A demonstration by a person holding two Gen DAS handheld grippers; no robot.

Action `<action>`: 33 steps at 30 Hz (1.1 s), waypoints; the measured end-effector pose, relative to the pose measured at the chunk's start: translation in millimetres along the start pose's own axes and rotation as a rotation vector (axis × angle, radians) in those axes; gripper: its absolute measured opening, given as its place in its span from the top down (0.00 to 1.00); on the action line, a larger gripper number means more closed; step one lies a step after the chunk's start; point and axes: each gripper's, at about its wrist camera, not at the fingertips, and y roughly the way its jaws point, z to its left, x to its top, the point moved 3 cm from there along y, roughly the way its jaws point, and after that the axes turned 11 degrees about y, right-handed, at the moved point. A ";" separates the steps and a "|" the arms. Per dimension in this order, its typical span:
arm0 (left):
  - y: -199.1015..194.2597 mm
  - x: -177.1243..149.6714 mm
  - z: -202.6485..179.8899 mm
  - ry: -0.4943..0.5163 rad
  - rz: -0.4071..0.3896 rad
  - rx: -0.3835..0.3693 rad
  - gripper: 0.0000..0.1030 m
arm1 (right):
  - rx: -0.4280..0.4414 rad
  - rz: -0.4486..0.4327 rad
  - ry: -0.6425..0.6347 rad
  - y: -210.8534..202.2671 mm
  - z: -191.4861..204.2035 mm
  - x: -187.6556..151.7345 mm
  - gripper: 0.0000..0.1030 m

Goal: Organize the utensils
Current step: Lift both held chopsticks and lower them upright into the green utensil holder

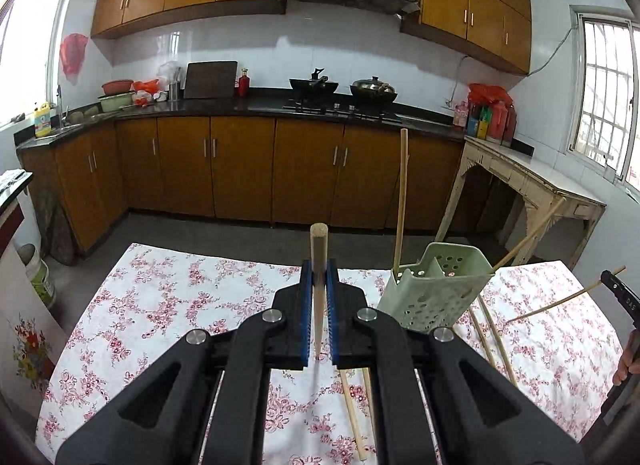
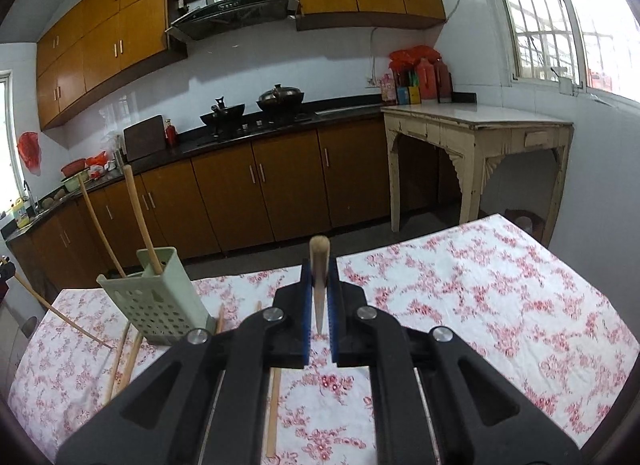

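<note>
Left wrist view: the left hand-held gripper (image 1: 319,285) is clamping a chopstick (image 1: 319,261) at frame centre; the green holder (image 1: 434,289) is tilting at centre right on the table (image 1: 180,305).

Right wrist view: the right hand-held gripper (image 2: 319,285) is clamping another chopstick (image 2: 319,265); the holder (image 2: 154,297) is standing at lower left.

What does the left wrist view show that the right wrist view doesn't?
Only the left wrist view shows the sink and the right hand-held gripper at the frame edge with a chopstick. Only the right wrist view shows the whole cream table under the window. Both show the green holder with two chopsticks standing in it, loose chopsticks on the floral cloth, and a chopstick clamped in that camera's own hand-held gripper.
</note>
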 end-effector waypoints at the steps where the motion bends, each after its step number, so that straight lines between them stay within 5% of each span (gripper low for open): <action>1: 0.5 -0.1 0.4 0.001 0.000 0.003 0.93 | 0.003 -0.002 -0.004 -0.4 1.6 1.3 0.92; 10: -12.6 20.5 -4.0 0.018 -0.023 -0.009 0.93 | 0.137 0.041 0.019 -21.6 32.5 31.3 0.92; 21: -59.2 104.5 -19.5 0.028 -0.163 -0.076 0.93 | 0.418 0.079 0.012 -67.5 101.0 70.6 0.92; 28: -65.0 148.1 -46.1 0.030 -0.256 -0.086 0.93 | 0.407 -0.016 -0.049 -64.6 144.6 96.6 0.92; 33: -45.1 159.9 -66.8 0.022 -0.294 -0.076 0.93 | 0.356 0.012 -0.094 -29.6 169.7 101.3 0.92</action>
